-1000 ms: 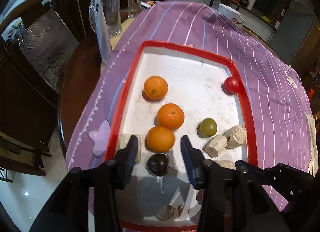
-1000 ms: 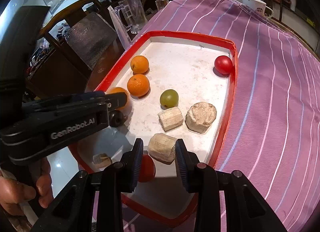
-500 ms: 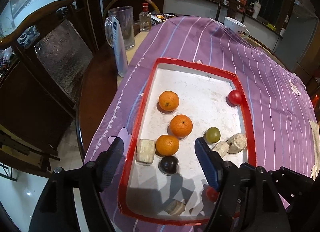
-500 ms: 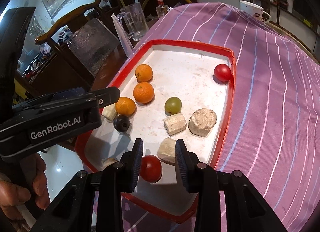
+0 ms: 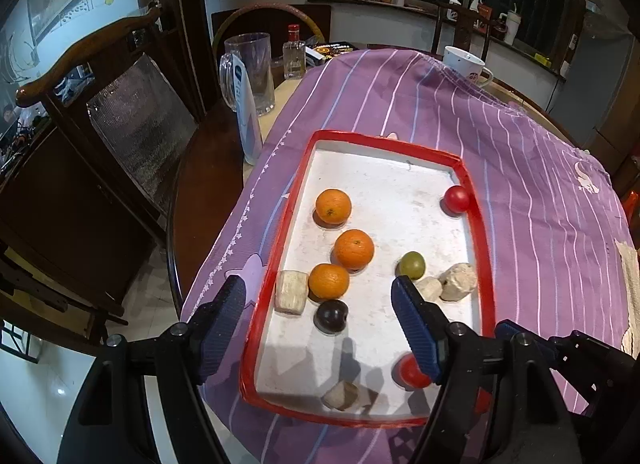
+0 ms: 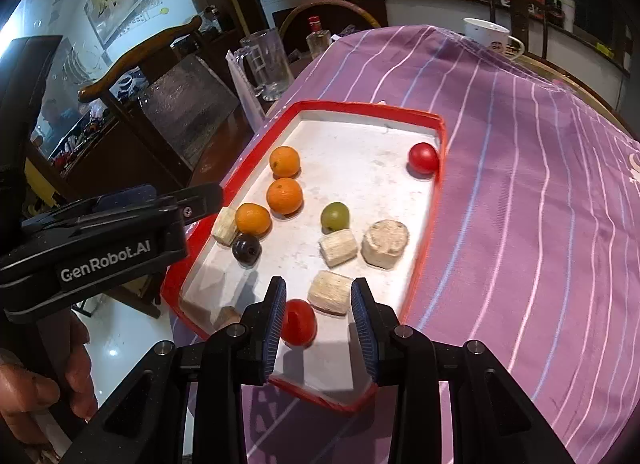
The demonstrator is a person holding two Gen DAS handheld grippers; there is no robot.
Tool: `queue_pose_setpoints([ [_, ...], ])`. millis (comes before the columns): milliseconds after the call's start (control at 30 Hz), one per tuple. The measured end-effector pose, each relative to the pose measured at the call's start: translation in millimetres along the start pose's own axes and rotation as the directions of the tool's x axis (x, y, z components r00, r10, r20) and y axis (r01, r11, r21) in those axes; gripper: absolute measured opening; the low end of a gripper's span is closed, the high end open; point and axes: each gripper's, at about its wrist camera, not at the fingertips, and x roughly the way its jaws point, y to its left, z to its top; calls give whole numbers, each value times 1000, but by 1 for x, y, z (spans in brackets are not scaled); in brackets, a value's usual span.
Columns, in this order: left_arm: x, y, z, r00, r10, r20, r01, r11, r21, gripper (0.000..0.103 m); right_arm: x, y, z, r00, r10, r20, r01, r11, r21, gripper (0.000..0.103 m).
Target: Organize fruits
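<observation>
A red-rimmed white tray (image 5: 476,208) (image 6: 430,200) lies on a purple striped cloth. In it sit three oranges (image 5: 353,249) (image 6: 284,195) in a row, a green fruit (image 5: 411,264) (image 6: 335,215), a dark plum (image 5: 331,315) (image 6: 247,249), a red fruit (image 5: 457,199) (image 6: 423,158) in the far right corner and another red fruit (image 5: 408,371) (image 6: 298,322) near the front. My left gripper (image 5: 318,316) is wide open and empty above the tray's near end. My right gripper (image 6: 319,310) is open and empty over the near red fruit.
Several beige chunks (image 6: 339,247) (image 5: 293,291) lie among the fruits. A glass mug (image 5: 250,72), a small bottle (image 5: 294,54) and a white cup (image 5: 464,62) stand beyond the tray. A wooden chair (image 5: 100,104) is at the left.
The left gripper has opened wide and pulled back and up from the dark plum. The right gripper has also drawn back, and its jaws have widened.
</observation>
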Motion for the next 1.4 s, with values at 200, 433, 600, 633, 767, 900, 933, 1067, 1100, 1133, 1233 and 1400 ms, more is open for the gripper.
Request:
queue_pose_setpoints([
  [200, -13, -10, -5, 1000, 7, 17, -7, 1000, 8, 76, -14, -9, -6, 1000, -4, 16, 4, 1000, 12, 37],
  [433, -25, -26, -11, 999, 22, 31, -23, 1000, 12, 76, -27, -19, -14, 1000, 1, 28, -1, 1000, 13, 37],
  [600, -41, -41, -14, 997, 47, 67, -47, 999, 3, 76, -40, -29, -18, 999, 6, 44, -6, 1000, 6, 37],
  [633, -44, -43, -14, 996, 52, 75, -52, 999, 0, 76, -43, -32, -18, 999, 7, 49, -7, 1000, 4, 37],
  [767, -62, -54, -15, 988, 87, 128, -84, 996, -26, 80, -58, -43, -20, 998, 8, 68, -8, 1000, -7, 38],
  [900, -82, -61, -16, 975, 122, 188, -115, 992, -50, 87, -72, -50, -19, 996, 6, 89, -4, 1000, -21, 37],
  [933, -87, -63, -17, 970, 133, 205, -124, 991, -57, 87, -75, -52, -19, 996, 6, 94, -4, 1000, -24, 38],
  [1067, -110, -68, -22, 936, 198, 290, -177, 979, -97, 90, -84, -58, -21, 994, 15, 106, -11, 999, -39, 38],
  [1100, -117, -68, -23, 924, 214, 317, -187, 976, -115, 95, -85, -59, -22, 994, 17, 107, -12, 999, -43, 39],
  [1133, -124, -67, -24, 912, 222, 344, -187, 973, -132, 97, -86, -59, -23, 994, 20, 110, -14, 999, -48, 39],
  [1233, -152, -62, -30, 864, 247, 439, -180, 965, -188, 103, -91, -60, -25, 993, 28, 118, -21, 998, -62, 39],
  [1400, -174, -58, -36, 806, 382, 453, -288, 920, -265, 103, -95, -57, -29, 991, 38, 125, -28, 996, -82, 39],
])
